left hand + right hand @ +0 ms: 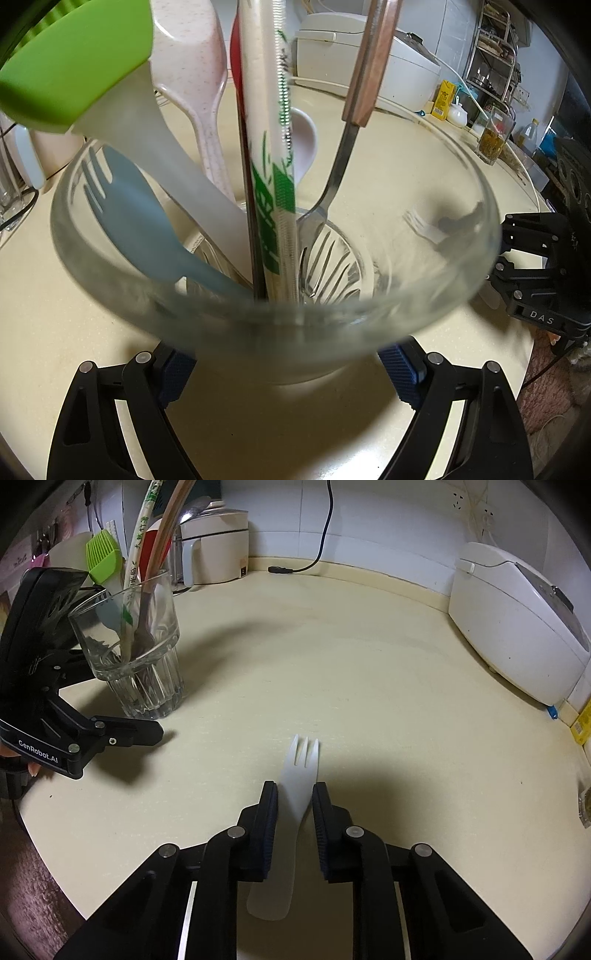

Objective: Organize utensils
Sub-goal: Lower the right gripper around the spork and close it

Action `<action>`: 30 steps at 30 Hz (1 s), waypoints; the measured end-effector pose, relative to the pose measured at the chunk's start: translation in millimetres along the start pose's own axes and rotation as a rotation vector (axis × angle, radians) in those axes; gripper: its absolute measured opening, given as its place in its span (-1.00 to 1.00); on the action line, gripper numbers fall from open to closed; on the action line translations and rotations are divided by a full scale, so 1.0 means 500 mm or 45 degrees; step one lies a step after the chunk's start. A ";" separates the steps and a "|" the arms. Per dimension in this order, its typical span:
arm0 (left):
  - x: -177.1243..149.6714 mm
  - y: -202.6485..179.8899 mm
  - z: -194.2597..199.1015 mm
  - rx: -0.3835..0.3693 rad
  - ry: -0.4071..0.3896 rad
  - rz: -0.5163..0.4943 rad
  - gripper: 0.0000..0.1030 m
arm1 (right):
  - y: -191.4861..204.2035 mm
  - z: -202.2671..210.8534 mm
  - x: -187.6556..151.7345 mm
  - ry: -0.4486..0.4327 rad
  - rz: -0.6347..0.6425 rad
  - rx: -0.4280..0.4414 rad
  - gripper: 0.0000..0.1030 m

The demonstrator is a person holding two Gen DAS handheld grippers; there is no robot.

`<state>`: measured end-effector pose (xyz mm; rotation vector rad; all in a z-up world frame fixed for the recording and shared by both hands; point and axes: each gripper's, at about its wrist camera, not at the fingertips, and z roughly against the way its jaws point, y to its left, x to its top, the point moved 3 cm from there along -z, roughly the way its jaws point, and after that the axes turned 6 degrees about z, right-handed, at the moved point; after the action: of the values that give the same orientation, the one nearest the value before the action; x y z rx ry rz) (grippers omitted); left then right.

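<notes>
Right wrist view: the right gripper (295, 786) straddles a white plastic fork (300, 771) lying flat on the cream counter (332, 646), tines pointing away. Its jaws stand narrowly apart rather than clenched; a sliver of counter shows between the left pad and the fork's neck, while the other pad sits right at the fork's edge. The handle end runs back under the gripper and is partly hidden by the fingers. Farther off to the left stands a ribbed glass (147, 657) crowded with utensils, and a white rice cooker (517, 620) sits at the right against the wall.

Left wrist view: the left gripper (288, 365) has its jaws spread wide, a blue pad (400, 369) on either side of the glass's base (the blurred rim hangs over both, so whether they press on it cannot be told). Inside the glass are a blue fork (140, 221), a metal fork (328, 236) with tines down, a paper chopstick sleeve (275, 184) and a green-headed brush (74, 62), whose top is cut off by the frame. A pink spoon (199, 74) shows behind them, its lower end hidden.
</notes>
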<state>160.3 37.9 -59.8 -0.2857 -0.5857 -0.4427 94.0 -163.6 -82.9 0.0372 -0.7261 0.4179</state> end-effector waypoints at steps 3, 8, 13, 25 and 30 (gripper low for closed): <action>0.000 0.000 0.000 0.001 0.000 0.000 0.73 | -0.001 0.000 -0.001 0.001 -0.010 -0.006 -0.62; 0.000 0.000 0.000 0.000 0.000 0.000 0.73 | -0.015 -0.004 0.000 0.004 -0.051 -0.020 -0.62; 0.000 0.000 0.000 0.000 0.000 0.000 0.73 | -0.033 0.005 -0.004 -0.019 -0.119 0.004 -0.62; 0.001 -0.004 -0.003 0.011 0.003 -0.007 0.73 | -0.082 0.038 0.001 -0.140 -0.295 0.171 -0.63; 0.001 -0.006 -0.005 0.013 0.003 -0.010 0.73 | -0.103 0.047 0.004 -0.196 -0.385 0.291 -0.63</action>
<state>160.5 33.9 -61.0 -0.2730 -0.5869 -0.4476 100.2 -214.1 -58.2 0.3935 -0.8067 0.2074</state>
